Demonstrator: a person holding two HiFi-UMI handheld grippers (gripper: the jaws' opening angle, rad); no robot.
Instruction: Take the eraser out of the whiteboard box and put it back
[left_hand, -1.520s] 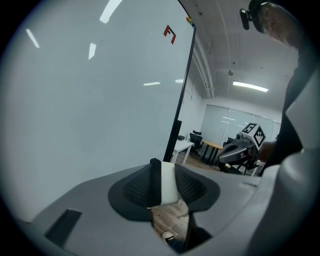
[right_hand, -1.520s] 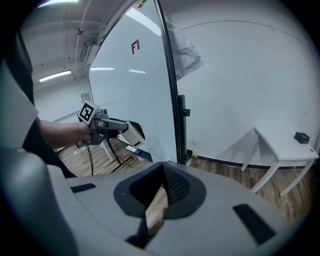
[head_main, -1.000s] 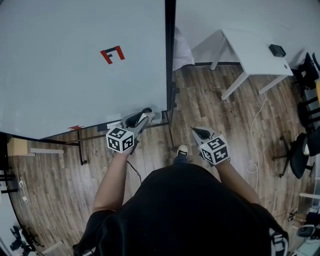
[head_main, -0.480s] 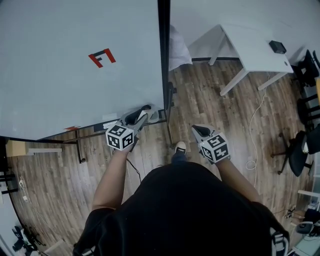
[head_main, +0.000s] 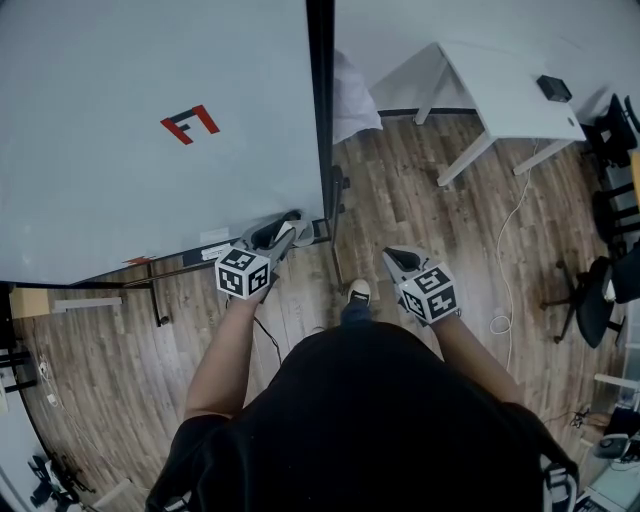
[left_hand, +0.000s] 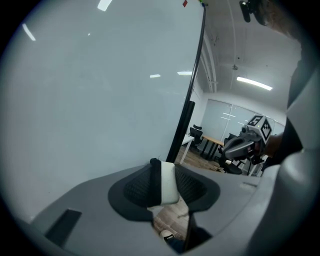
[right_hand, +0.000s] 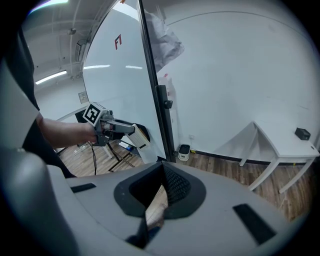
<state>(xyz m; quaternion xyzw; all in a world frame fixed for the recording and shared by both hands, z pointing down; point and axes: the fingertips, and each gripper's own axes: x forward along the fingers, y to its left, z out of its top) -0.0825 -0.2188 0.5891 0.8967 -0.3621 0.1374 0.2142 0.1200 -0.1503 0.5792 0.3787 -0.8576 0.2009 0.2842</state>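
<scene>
My left claw (left_hand: 161, 172) is clamped on the eraser (left_hand: 169, 186). Its white body sits against the right pad and its black felt against the left, standing on edge between them. From my right claw's camera the eraser (right_hand: 142, 142) sticks out past the tips of the left claw (right_hand: 131, 129), angled down toward the foot of the board (right_hand: 112, 80).

From the head view the left claw (head_main: 283, 228) is at the board's (head_main: 120, 150) lower right corner, just beside its dark frame. I cannot tell whether the eraser touches anything there. A red mark (head_main: 189, 124) sits higher up on the board.

My right claw (right_hand: 162, 181) has its pads closed together with nothing in them; only wood floor (right_hand: 155, 207) shows below the tips. In the head view it (head_main: 398, 263) hangs low over the floor (head_main: 420, 200), well apart from the left claw. Farther right stands a white table (head_main: 510, 90).
</scene>
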